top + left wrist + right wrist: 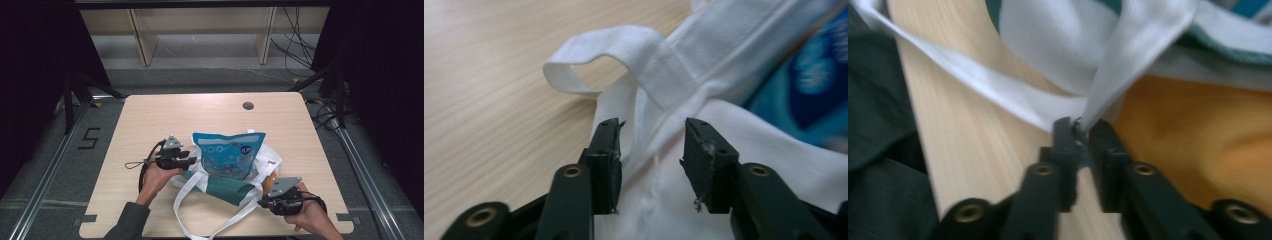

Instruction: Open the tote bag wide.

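A light wooden table [150, 115] with a round grommet hole [248, 105] stands on grey carpet [210, 75]. Beyond it, a pale wooden shelf frame [142, 42] rests against the back wall, with black cables [295, 45] hanging nearby. Dark curtains [35, 75] flank both sides, and a metal floor rail [45, 175] bears a number five marking [89, 138].

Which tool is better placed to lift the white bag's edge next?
Right. The right tool is pinched on the white strap, while the left tool stands open over the white bag, gripping nothing.
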Action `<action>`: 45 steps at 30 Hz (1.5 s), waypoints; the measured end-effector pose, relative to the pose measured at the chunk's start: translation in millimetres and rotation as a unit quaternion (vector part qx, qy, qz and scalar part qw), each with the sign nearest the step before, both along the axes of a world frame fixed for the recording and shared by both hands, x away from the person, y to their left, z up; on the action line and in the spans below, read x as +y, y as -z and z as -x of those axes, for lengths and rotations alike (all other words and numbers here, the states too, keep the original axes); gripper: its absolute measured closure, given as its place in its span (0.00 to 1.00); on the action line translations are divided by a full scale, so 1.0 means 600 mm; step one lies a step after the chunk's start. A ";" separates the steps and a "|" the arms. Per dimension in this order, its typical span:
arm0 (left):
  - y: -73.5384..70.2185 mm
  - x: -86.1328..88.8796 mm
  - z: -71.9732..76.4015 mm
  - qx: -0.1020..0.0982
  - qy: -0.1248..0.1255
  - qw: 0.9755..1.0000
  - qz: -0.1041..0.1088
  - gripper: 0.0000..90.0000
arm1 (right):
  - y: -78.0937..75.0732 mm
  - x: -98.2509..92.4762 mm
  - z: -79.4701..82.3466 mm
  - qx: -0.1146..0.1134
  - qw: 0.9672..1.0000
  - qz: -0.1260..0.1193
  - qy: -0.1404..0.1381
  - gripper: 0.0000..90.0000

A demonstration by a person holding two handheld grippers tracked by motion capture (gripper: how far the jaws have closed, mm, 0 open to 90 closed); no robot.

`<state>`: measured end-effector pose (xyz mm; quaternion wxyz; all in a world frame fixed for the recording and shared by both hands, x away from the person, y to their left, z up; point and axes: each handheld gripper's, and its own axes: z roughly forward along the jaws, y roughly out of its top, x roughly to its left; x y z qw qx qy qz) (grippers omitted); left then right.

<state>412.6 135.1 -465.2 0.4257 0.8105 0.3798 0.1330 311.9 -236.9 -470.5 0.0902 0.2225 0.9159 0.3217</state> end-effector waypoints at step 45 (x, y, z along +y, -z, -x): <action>0.070 -0.037 0.095 0.009 0.045 0.999 -0.025 0.99 | 0.043 0.097 -0.042 -0.062 0.998 0.026 -0.017 0.95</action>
